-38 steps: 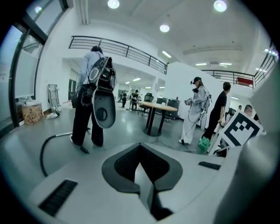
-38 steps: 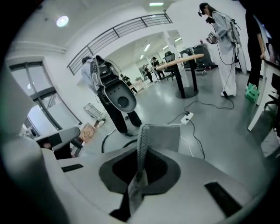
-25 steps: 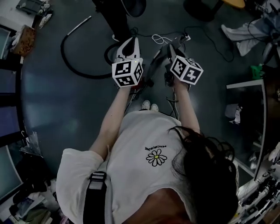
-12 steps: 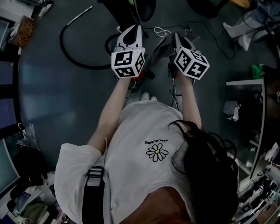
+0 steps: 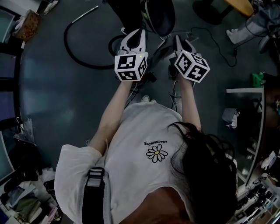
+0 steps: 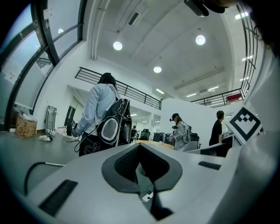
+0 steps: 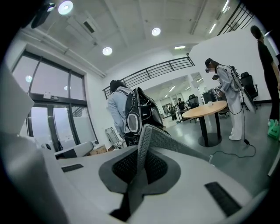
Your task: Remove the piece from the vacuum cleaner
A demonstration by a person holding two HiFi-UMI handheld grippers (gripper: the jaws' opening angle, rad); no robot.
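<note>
My right gripper [image 5: 177, 40] is shut on a thin grey mesh-textured piece [image 7: 146, 142], which sticks up from between its pads [image 7: 127, 168]. In the head view that piece [image 5: 162, 47] runs left from the gripper as a dark grey strip. My left gripper [image 5: 138, 33] is level with it and close on its left. Its jaws [image 6: 140, 146] are together with nothing in them, and only floor and a white plug show through the pad hollow. Under both marker cubes lies a dark machine body with a red part [image 5: 141, 81], mostly hidden. A black vacuum hose [image 5: 81, 59] with a metal tube [image 5: 85, 13] curls on the floor to the left.
Cables and a white power strip [image 5: 192, 37] lie on the grey floor ahead. An office chair [image 5: 159, 15] stands just beyond the grippers. A white shelf unit [image 5: 249, 94] is at right and cluttered desks [image 5: 26, 26] are at left. People stand near a round table [image 7: 205, 109].
Both grippers have drifted slightly forward together, staying side by side. The right one still clamps the grey piece. The chair has come further into the head view.
</note>
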